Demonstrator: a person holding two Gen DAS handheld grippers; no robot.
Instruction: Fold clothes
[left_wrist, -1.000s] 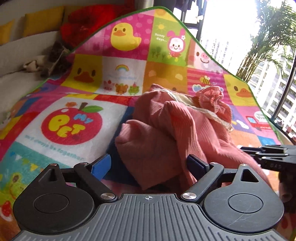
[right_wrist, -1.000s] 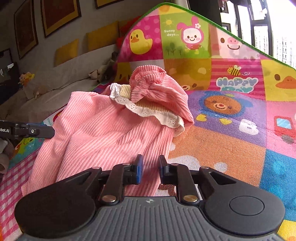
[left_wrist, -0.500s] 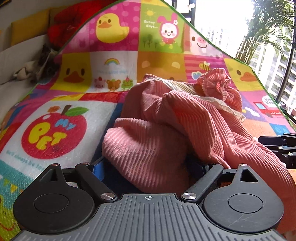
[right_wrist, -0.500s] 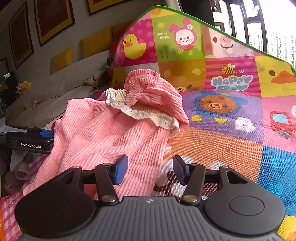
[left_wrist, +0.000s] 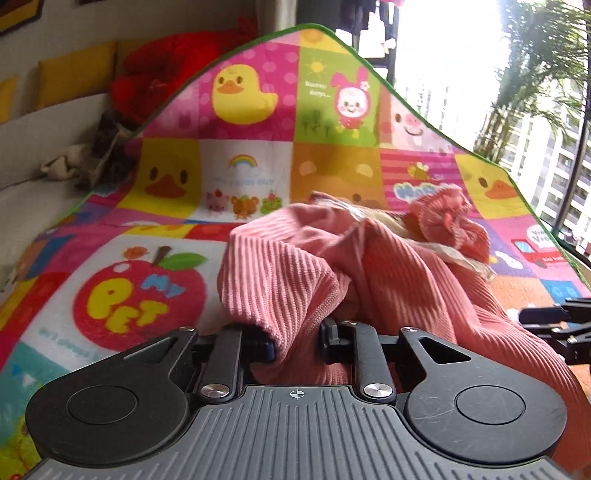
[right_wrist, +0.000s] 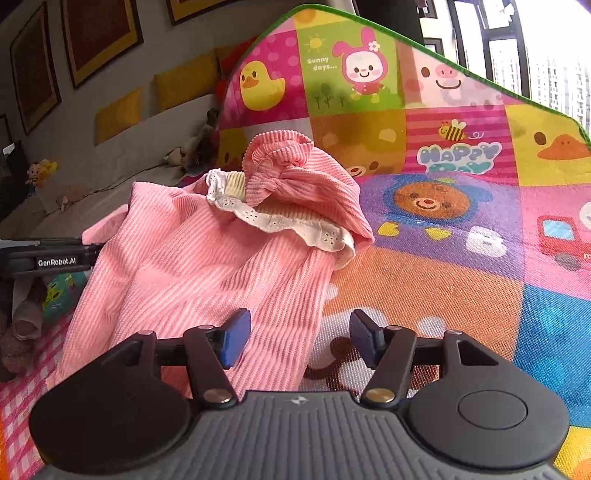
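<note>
Left tool (left_wrist: 297, 349) just clenched on pink garment (right_wrist: 207, 273), labelled "GenRobot.AI"; right tool (right_wrist: 295, 338) just released.

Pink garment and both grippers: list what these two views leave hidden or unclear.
- Left wrist view: the left gripper has just closed on the pink garment; bunched fabric covers its pads.
- Left wrist view: the right gripper is cut off by the frame edge.
- Right wrist view: the garment's near hem lies behind the open right gripper.
- Both views: the garment's type is unreadable, being crumpled on the play mat.
</note>
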